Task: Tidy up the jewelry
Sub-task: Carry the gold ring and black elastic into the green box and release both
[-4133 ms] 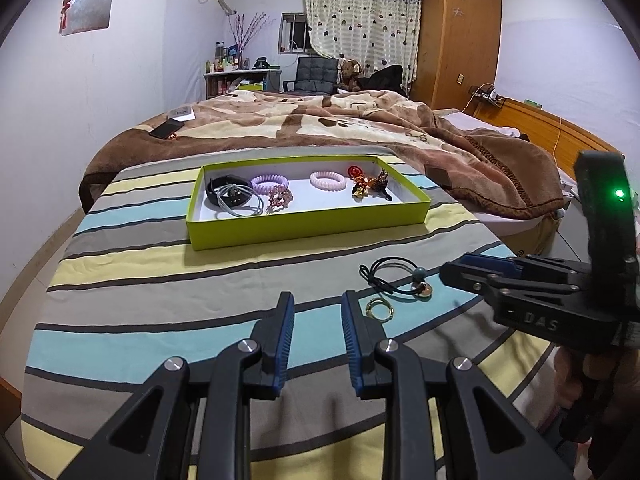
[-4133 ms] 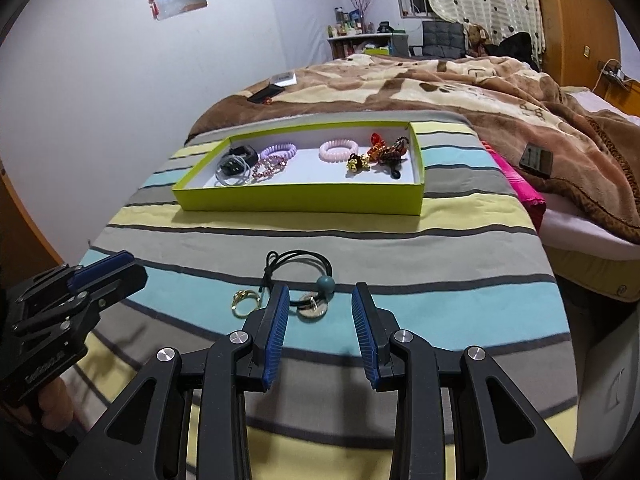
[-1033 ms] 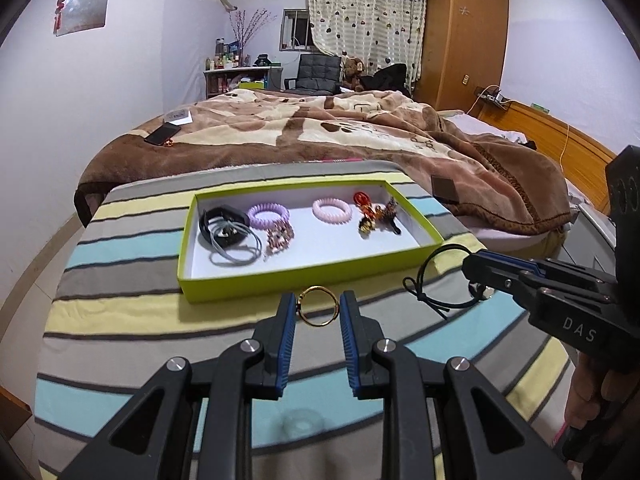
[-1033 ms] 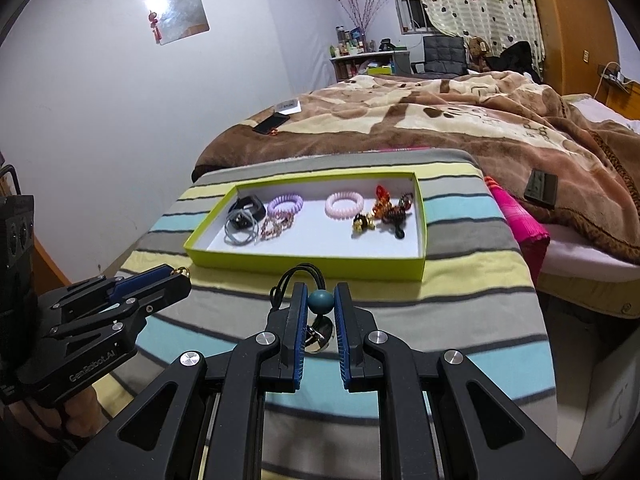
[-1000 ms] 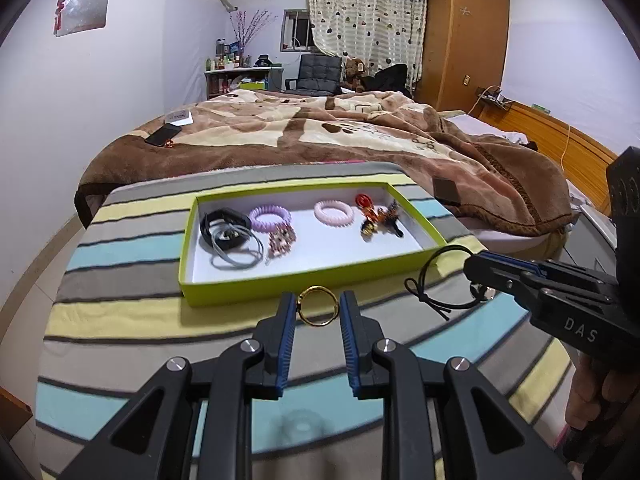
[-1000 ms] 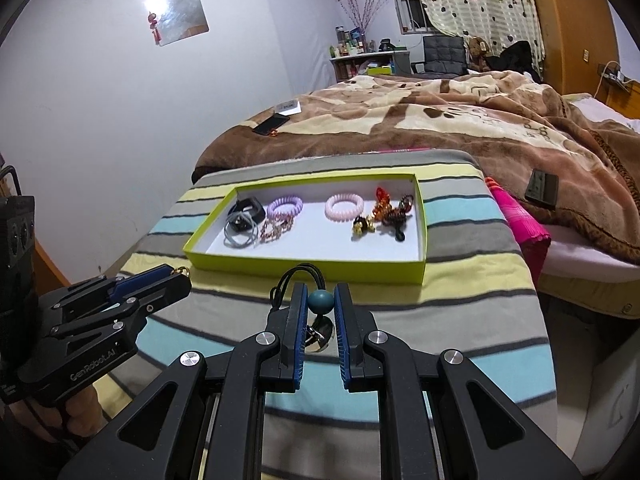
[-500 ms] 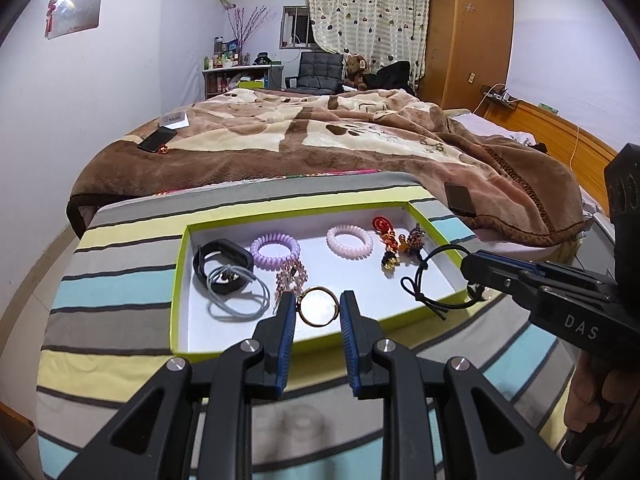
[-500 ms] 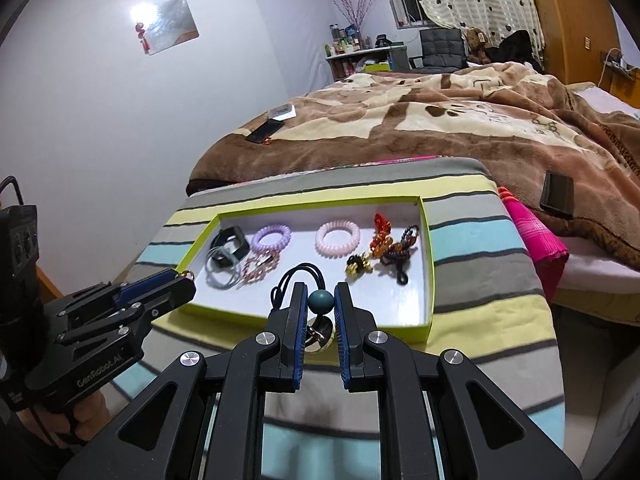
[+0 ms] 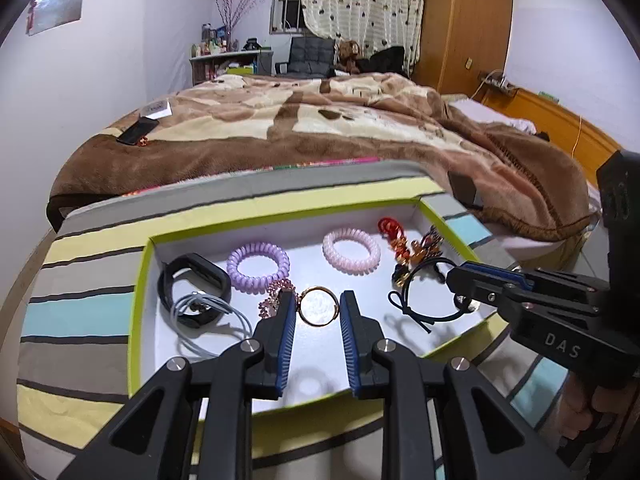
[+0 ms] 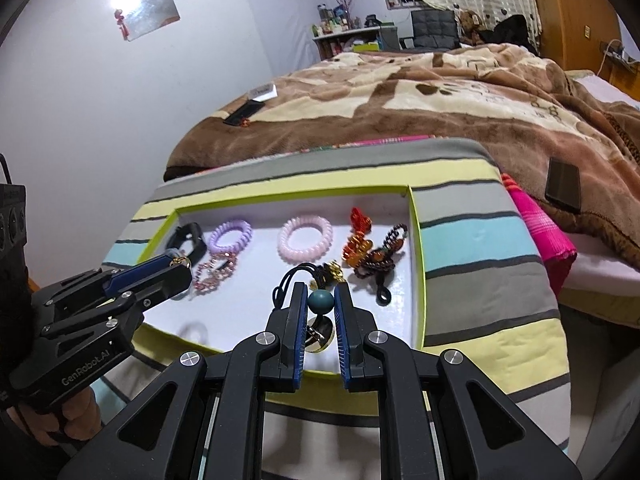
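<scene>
Striped grey-yellow-blue cloth point(image 9: 80, 316) covers the surface, bed with brown blanket point(image 9: 320, 128) behind. Lime-green shallow box point(image 9: 134, 320) holds coil ties and bracelets. Left gripper point(image 9: 318, 312) pinches thin gold ring point(image 9: 319, 311), right gripper point(image 10: 321, 307) clamps teal-bead black hair tie point(image 10: 320, 302), both above the box.

Black left hand-held gripper point(image 9: 317, 312), blue ribbed pads, silver screws, white "DAS" lettering

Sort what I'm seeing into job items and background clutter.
Job items:
- gold ring held in left gripper
- black hair tie with teal bead held in right gripper
- green shallow box
- purple coil hair tie, pink coil hair tie, black watch band

Just lying about:
- black phone on brown blanket
- dark remote
- pink cloth
</scene>
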`<act>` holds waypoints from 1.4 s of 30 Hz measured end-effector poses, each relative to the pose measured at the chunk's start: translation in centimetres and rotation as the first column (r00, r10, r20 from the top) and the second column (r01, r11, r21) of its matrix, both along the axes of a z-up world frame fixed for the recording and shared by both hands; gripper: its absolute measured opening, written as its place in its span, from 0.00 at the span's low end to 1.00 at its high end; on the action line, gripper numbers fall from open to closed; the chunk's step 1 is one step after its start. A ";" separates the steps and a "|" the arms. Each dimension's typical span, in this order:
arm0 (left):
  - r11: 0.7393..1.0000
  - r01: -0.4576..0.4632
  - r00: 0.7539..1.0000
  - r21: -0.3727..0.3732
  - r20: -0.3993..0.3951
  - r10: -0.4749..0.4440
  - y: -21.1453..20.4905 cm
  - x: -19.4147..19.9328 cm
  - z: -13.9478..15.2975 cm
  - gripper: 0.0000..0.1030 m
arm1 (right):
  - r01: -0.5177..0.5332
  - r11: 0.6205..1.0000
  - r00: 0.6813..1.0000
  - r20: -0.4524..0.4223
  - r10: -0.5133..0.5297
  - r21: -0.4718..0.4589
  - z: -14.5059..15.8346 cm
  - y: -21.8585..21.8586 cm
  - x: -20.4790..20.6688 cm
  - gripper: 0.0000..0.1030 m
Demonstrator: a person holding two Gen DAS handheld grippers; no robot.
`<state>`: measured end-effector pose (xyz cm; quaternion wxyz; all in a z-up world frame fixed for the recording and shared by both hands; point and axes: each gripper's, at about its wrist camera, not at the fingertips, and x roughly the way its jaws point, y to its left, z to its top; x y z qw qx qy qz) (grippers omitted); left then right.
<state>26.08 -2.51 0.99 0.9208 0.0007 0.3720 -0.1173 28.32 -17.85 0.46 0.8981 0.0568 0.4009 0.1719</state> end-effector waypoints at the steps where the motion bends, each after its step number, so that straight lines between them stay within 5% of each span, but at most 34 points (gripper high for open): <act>1: 1.000 0.002 1.000 0.005 -0.011 -0.002 -0.1 0.3 -0.3 0.23 | 0.001 1.000 1.000 -0.005 -0.001 -0.001 -0.1 0.0 0.1 0.13; 20: 0.999 0.022 0.994 0.031 -0.110 -0.018 -1.2 2.2 -3.2 0.23 | -0.003 0.999 0.998 -0.058 0.000 -0.041 -2.0 0.3 1.7 0.13; 42: 1.000 -0.004 0.999 0.015 -0.052 0.004 -0.3 0.7 -1.7 0.29 | -0.011 0.997 1.000 -0.011 0.010 -0.076 -0.7 0.6 -0.4 0.22</act>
